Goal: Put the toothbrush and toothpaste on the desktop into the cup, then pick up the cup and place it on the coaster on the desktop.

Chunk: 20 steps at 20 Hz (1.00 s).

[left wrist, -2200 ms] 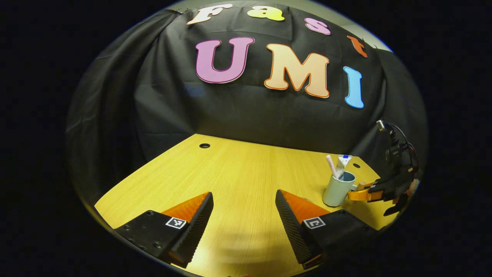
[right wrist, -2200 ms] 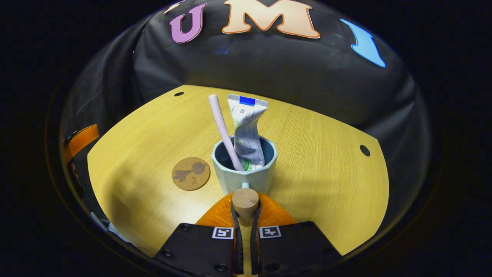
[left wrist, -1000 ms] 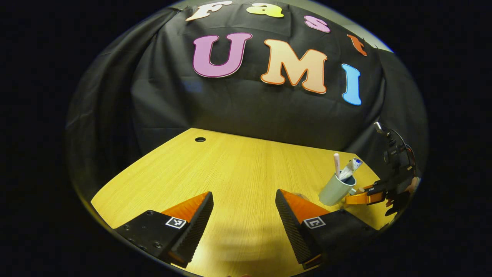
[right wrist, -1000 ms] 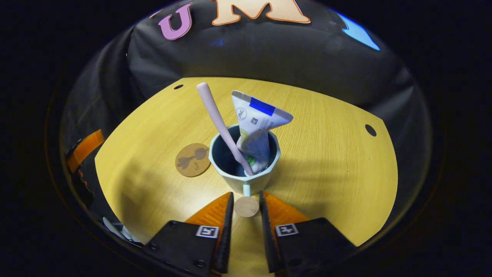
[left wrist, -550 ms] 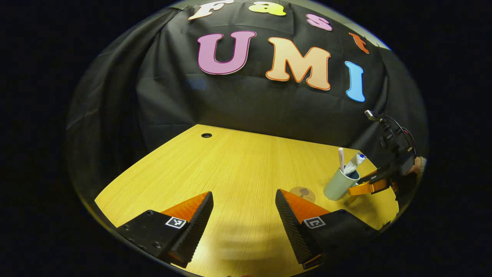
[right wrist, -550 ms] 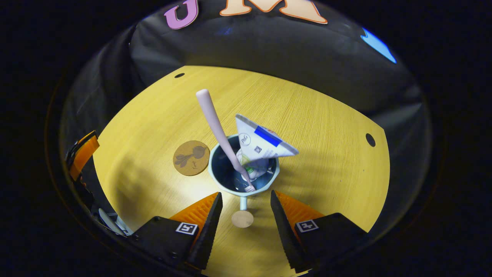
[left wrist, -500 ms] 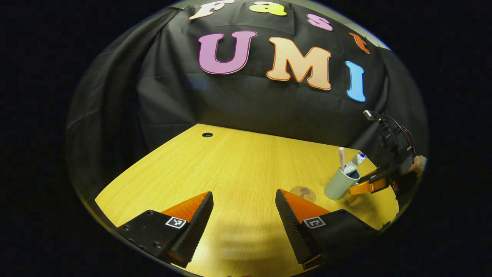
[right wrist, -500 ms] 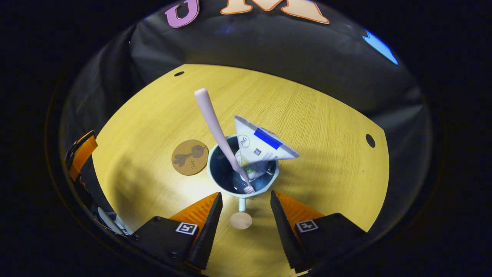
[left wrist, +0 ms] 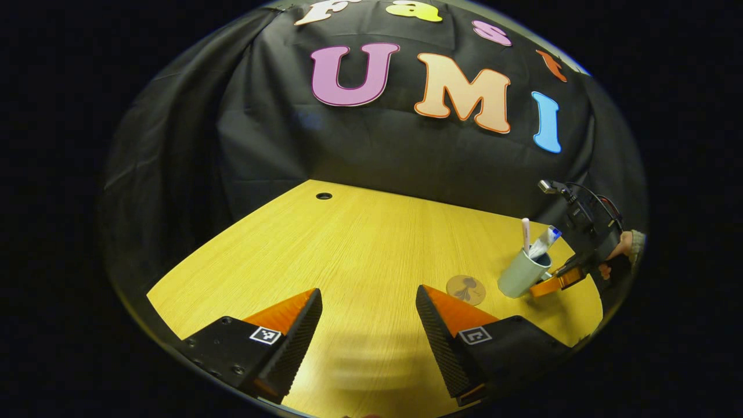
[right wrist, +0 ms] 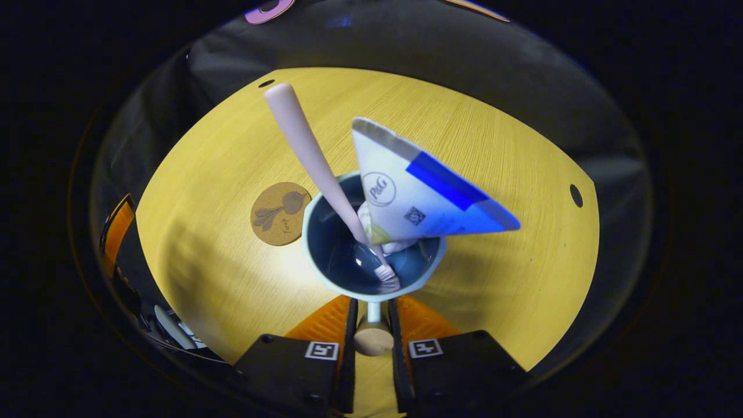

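Note:
A pale blue cup (right wrist: pixel 318 264) stands just right of the round cork coaster (right wrist: pixel 277 213) on the yellow desktop. In it lean a pink toothbrush (right wrist: pixel 307 151), bristles down, and a white toothpaste tube (right wrist: pixel 418 197). My right gripper (right wrist: pixel 371 307) is shut on the cup's wooden handle knob (right wrist: pixel 373 341) and looks steeply down into the cup. In the left gripper view the cup (left wrist: pixel 518 280) tilts beside the coaster (left wrist: pixel 466 289), with the right gripper (left wrist: pixel 551 283) behind it. My left gripper (left wrist: pixel 368 325) hangs open over the near part of the desktop, holding nothing.
The desktop (left wrist: pixel 348 249) has small round holes at its back corners (left wrist: pixel 324 196) (right wrist: pixel 576 195). Black cloth walls close the booth behind and at both sides. A hand (left wrist: pixel 621 249) holds the right gripper at the desktop's right edge.
My right gripper let go of the handle knob and stood open, then shut on it again from a steeper, higher angle. The left gripper stayed open and only shifted slightly.

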### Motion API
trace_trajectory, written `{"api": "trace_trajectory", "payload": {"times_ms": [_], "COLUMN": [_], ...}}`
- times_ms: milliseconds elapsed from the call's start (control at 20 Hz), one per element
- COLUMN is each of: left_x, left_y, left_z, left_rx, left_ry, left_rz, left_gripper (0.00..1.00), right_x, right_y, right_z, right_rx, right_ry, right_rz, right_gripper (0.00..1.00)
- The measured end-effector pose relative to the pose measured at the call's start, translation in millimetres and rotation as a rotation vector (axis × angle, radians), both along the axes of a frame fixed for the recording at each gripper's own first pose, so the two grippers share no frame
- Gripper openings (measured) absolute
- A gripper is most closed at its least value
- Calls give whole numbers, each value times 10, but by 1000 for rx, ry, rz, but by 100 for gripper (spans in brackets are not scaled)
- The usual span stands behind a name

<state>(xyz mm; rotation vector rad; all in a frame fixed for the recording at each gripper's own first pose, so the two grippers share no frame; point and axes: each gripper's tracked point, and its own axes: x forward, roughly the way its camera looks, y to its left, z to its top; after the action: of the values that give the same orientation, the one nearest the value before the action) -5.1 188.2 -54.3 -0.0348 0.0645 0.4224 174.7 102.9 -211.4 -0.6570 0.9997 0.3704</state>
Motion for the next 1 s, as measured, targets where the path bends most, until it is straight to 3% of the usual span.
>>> {"api": "trace_trajectory", "payload": {"times_ms": [300, 650, 1000], "left_x": [53, 45, 32], "left_y": [-32, 11, 69], "left_z": [31, 25, 15], "left_rx": [10, 15, -1], "left_ry": [0, 6, 7], "left_rz": [-12, -15, -20], "left_gripper": [94, 94, 94], "right_x": [-14, 23, 204], "right_y": [-9, 51, 408], "right_z": [22, 45, 38], "right_rx": [9, 49, 131], "right_ry": [-25, -64, -83], "right_rz": [-9, 31, 119], "right_gripper": [19, 19, 18]}}
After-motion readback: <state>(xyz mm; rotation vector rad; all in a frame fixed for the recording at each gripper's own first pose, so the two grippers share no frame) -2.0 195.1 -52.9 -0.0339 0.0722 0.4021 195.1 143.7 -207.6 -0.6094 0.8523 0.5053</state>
